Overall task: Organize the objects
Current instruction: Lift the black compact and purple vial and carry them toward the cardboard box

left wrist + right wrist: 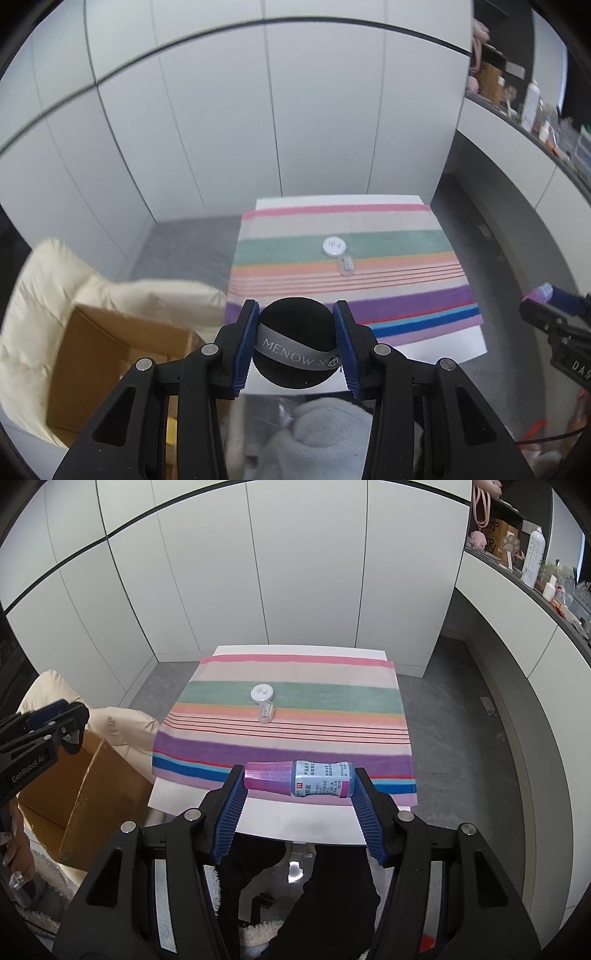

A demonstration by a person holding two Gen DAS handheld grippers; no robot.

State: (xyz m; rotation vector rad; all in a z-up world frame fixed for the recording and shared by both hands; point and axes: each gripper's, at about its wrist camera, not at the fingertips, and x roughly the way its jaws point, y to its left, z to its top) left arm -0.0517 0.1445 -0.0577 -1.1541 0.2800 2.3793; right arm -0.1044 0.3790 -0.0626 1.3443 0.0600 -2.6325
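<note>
We find both tools loaded and held over the near edge of the table [373,653], which carries a striped cloth [314,698]. The left gripper [295,332] is clamped on a black round puff [293,314] with a grey printed band, its blue pads pressing either side. The right gripper [299,786] is clamped endwise on a small bottle [295,782], pink cap at one pad and base at the other, the bottle lying crosswise. A white round jar [262,693] and a clear small case [266,713], touching or nearly so, sit on the cloth toward the middle of the far half; the rest of the cloth is bare. We judge the step in hand to be setting down the held items. The endwise hold on the bottle looks the less secure, so it should be lowered until it rests before release, since it may roll. The puff should go down flat, clear of the jar. An open cardboard box [110,350] stands off the table's left edge; whether it is the destination we cannot tell.
</note>
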